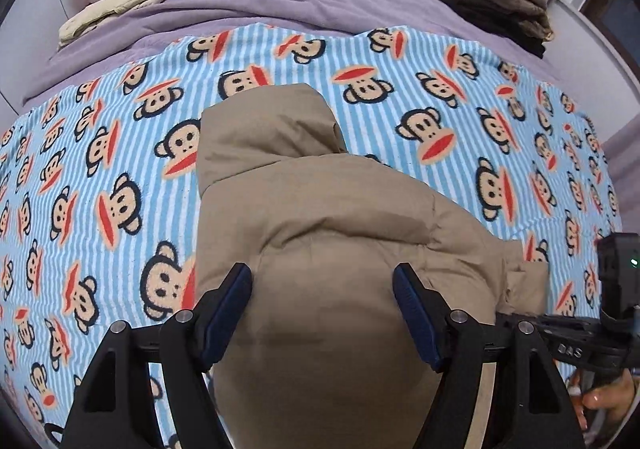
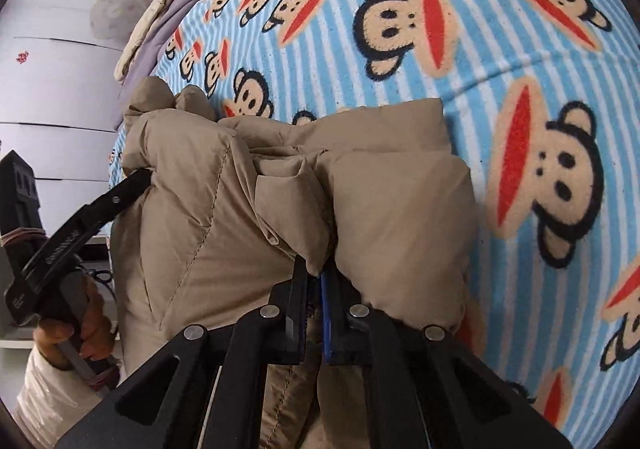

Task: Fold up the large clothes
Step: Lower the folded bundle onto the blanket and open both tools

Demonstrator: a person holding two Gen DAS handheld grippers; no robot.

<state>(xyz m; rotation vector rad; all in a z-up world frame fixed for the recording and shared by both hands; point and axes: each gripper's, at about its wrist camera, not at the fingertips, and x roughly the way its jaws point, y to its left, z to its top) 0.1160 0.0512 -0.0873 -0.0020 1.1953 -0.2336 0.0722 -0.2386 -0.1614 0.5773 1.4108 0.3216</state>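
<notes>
With the right gripper (image 2: 314,289) clenched on the tan puffer jacket's (image 2: 224,209) hem fold and the left gripper (image 1: 322,289) released above it, carry the fold squarely toward the hood (image 1: 264,129), keeping it taut.

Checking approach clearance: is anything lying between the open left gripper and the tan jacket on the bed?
Nothing visible. The left gripper hangs open directly over the tan jacket, with only jacket fabric showing between its fingers. The right gripper is shut on a fold.

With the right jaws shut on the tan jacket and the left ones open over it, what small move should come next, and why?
Probably close the left gripper on the tan puffer jacket. Its jaws are open astride the padded bulk, while the right gripper already pinches a fold, so both could then lift and fold together.
</notes>
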